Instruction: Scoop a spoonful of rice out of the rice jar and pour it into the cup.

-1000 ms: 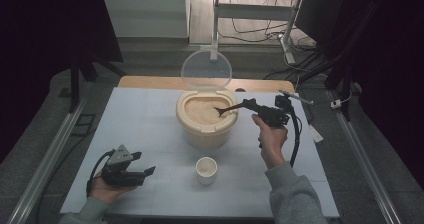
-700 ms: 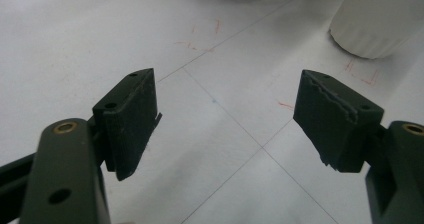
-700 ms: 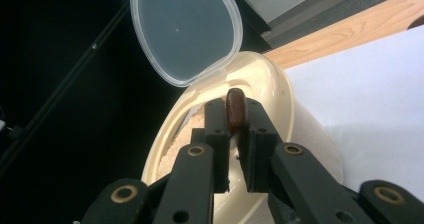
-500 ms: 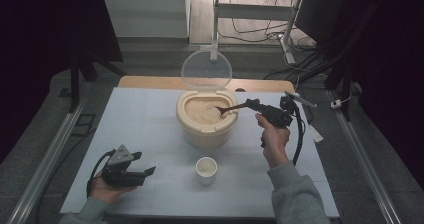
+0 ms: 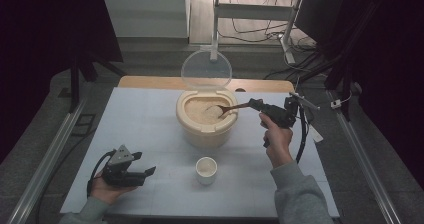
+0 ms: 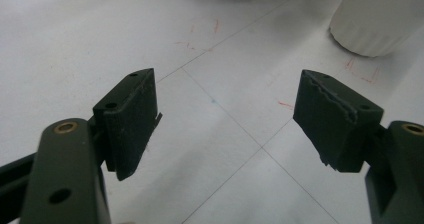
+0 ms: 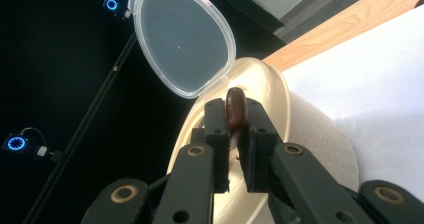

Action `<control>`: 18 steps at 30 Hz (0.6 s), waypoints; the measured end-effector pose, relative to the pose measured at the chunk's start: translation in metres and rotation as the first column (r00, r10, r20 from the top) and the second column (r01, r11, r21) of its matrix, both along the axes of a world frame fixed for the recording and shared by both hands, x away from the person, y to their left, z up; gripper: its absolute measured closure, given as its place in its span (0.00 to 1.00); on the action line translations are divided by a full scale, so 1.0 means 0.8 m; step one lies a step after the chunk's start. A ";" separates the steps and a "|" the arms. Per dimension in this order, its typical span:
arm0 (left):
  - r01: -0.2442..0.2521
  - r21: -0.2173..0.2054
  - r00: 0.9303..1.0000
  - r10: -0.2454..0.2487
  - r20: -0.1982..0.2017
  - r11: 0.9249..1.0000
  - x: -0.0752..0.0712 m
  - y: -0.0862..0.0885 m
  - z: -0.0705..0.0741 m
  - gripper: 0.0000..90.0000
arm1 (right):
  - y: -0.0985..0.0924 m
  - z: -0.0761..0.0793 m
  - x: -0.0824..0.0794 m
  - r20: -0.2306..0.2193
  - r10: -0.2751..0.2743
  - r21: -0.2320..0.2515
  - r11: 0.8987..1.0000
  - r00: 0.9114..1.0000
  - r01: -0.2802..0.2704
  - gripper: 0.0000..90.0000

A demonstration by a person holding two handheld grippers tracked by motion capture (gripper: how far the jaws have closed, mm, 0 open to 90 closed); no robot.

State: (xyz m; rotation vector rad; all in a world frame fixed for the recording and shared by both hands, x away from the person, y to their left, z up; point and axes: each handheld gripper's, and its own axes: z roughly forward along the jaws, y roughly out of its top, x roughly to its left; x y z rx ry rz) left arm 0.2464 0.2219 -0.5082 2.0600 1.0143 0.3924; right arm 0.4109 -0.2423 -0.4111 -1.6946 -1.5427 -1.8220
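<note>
My right tongs [image 5: 256, 104] pinch the spoon [image 5: 235, 107]; its bowl has now dipped into the rice in the tub [image 5: 207, 118], so scooping begins. My left tongs [image 5: 148, 172] rest spread, with the cup [image 5: 206, 169] beside them.

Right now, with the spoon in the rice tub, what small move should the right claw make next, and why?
Probably dig the spoon a little deeper and scoop. The right claw is shut on its handle, its bowl sits at the rice in the open tub, and the small white cup stands in front of the tub, seemingly waiting. The left claw rests open.
</note>
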 end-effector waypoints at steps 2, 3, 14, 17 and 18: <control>0.001 0.001 1.000 -0.001 0.000 1.000 0.000 0.000 0.000 0.28 | 0.000 0.001 0.000 0.002 -0.001 0.002 1.000 1.000 0.001 0.92; 0.001 0.002 1.000 -0.001 0.000 1.000 0.000 0.000 0.000 0.28 | 0.000 0.001 -0.001 0.002 -0.001 0.004 1.000 1.000 0.001 0.92; 0.004 0.005 1.000 -0.004 0.001 1.000 0.000 -0.001 0.000 0.28 | -0.007 0.003 -0.002 0.008 -0.006 0.030 1.000 1.000 0.006 0.92; 0.005 0.006 1.000 -0.005 0.001 1.000 0.000 -0.001 0.000 0.28 | -0.008 0.005 -0.003 0.007 -0.007 0.034 0.999 1.000 0.007 0.92; 0.004 0.006 1.000 -0.004 0.001 1.000 0.000 -0.001 0.000 0.28 | -0.009 0.005 -0.003 0.008 -0.004 0.036 0.999 1.000 0.004 0.92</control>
